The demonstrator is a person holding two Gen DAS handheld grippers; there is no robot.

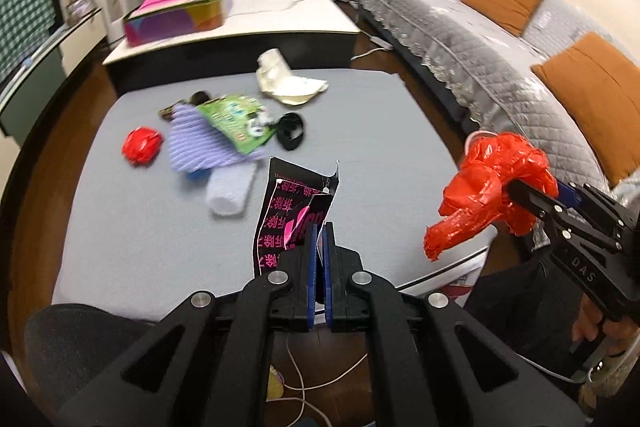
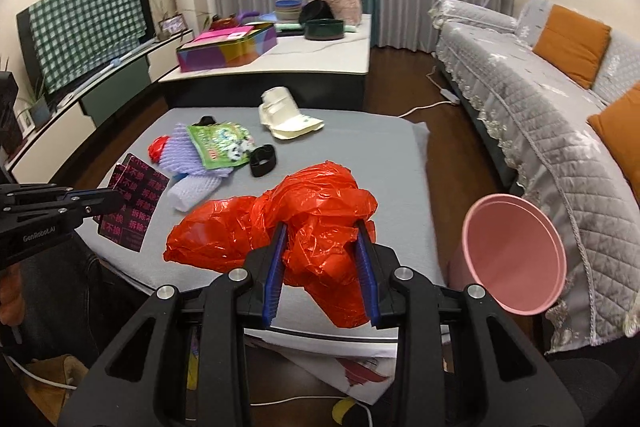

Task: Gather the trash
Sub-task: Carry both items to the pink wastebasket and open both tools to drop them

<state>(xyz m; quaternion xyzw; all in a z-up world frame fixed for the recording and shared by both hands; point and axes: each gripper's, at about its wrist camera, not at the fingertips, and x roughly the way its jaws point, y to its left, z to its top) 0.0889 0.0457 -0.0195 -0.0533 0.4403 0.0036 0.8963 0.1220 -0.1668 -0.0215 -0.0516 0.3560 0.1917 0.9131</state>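
Left fingers (image 1: 319, 227) pinch black wrapper (image 1: 294, 215); right fingers (image 2: 322, 239) clamp red bag (image 2: 320, 203).

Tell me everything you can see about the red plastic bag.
The red plastic bag is thin, glossy, crumpled film, bunched into a loose wad. The right tool is shut on its middle, blue pads pressing both sides, lifting it off the grey table. One end droops left, another hangs below. Nothing else touches it. A pink bin stands to its right.
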